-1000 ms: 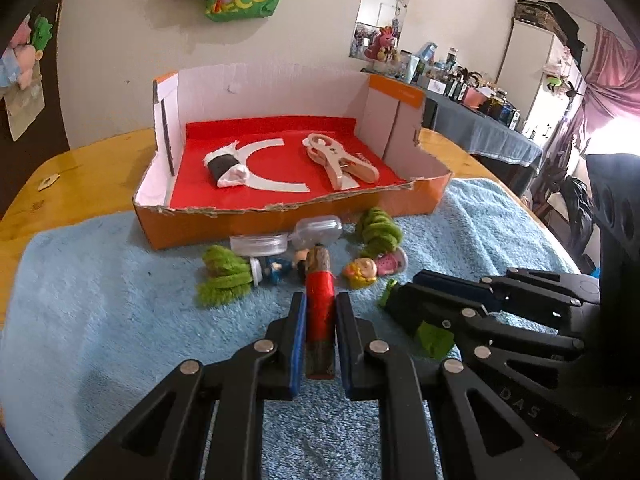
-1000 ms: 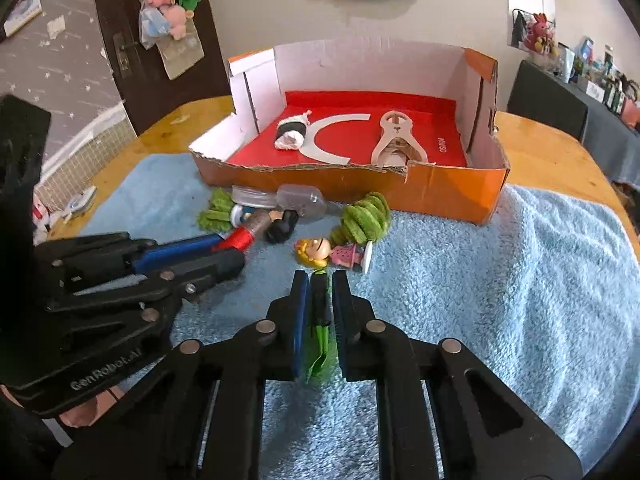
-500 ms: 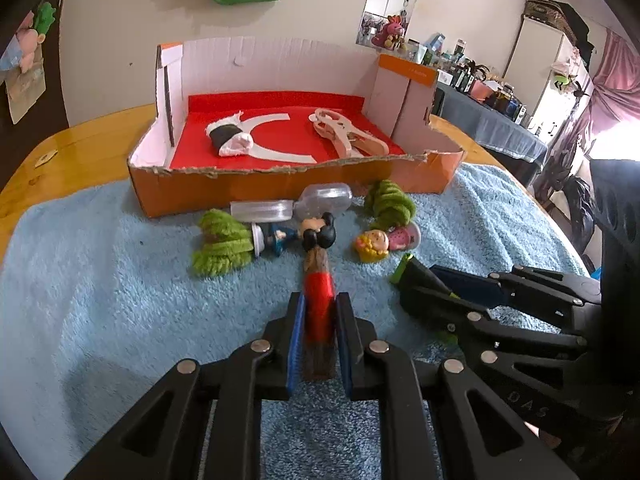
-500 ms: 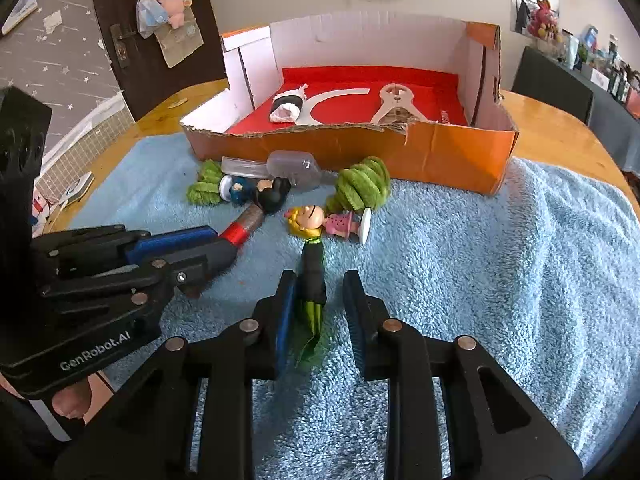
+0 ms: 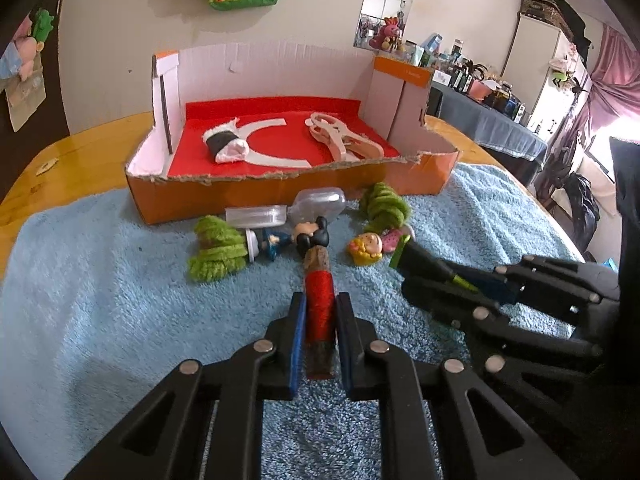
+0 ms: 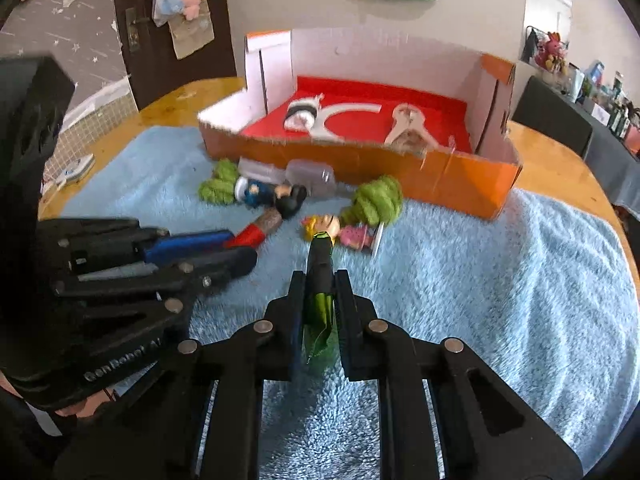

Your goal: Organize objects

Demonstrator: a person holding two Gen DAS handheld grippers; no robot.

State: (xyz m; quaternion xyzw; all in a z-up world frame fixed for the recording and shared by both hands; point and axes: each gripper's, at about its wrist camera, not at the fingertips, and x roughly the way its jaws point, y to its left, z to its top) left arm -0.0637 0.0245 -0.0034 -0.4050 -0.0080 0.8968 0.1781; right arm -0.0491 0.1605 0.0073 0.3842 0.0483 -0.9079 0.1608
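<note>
My left gripper [image 5: 319,304] is shut on a wooden stick wound with red thread [image 5: 317,268], which points toward the orange cardboard box [image 5: 280,194]. My right gripper [image 6: 319,280] is shut on a black stick with green foil [image 6: 320,254]. Both grippers hover side by side over the blue towel [image 5: 100,300]. In the right wrist view the left gripper [image 6: 240,248] shows at the left with the red stick [image 6: 256,230]. On the towel before the box lie two green yarn bundles [image 5: 218,254] [image 5: 386,208], a mouse figure [image 5: 312,236], a blonde doll [image 5: 366,248] and a clear bottle [image 5: 316,204].
Inside the box, on its red floor, lie a white-and-black roll [image 5: 224,146] and a wooden clip [image 5: 340,140]. The wooden table [image 5: 80,152] shows around the towel. A person's hand [image 6: 76,410] shows at the lower left. A cluttered side table [image 5: 492,120] stands to the right.
The right gripper opened around the green-and-black stick half a second ago and has shut on it again. The left gripper kept its hold on the red stick; the mouse figure came into view.
</note>
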